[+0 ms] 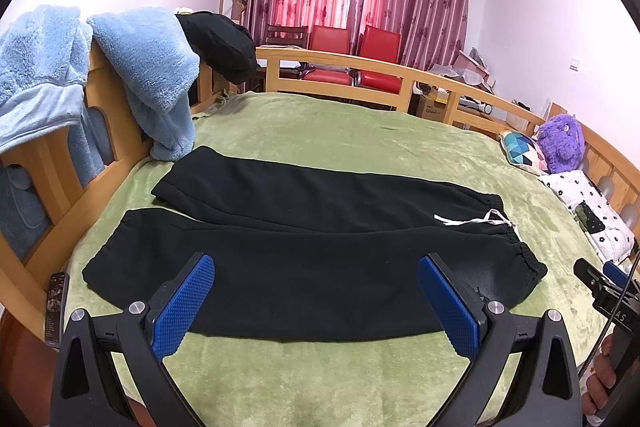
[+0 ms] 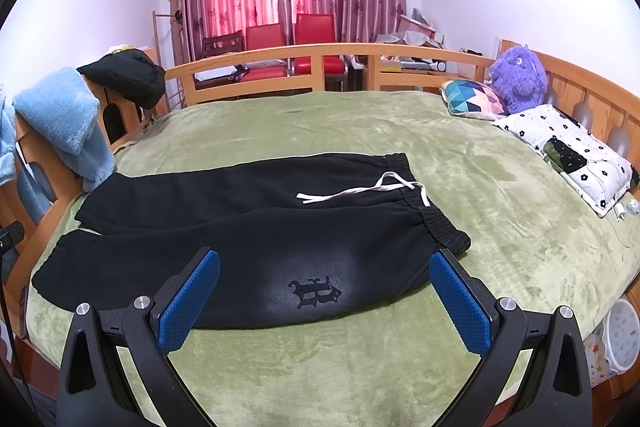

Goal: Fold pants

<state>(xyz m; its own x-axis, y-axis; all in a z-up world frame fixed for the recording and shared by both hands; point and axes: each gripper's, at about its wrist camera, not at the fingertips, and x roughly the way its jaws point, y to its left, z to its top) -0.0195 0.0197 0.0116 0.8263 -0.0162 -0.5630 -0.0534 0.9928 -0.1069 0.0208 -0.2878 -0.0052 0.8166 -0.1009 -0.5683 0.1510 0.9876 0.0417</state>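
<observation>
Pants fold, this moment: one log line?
stage: pre-grasp | pants: flat, unfolded on green blanket | left claw: open, empty | right claw: open, empty

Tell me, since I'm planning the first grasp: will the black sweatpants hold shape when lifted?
Probably not. The black fleece sweatpants lie limp and flat, so they'd likely droop. The white drawstring looks loose and may dangle. The plush green blanket probably grips, resisting sliding.

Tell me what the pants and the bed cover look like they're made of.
Pants: black, matte, thick-looking, probably fleece or sweatshirt knit, with a gathered elastic waistband and white drawstring. Bed cover: green plush, likely velvety fleece; its nap shows light and dark streaks.
</observation>
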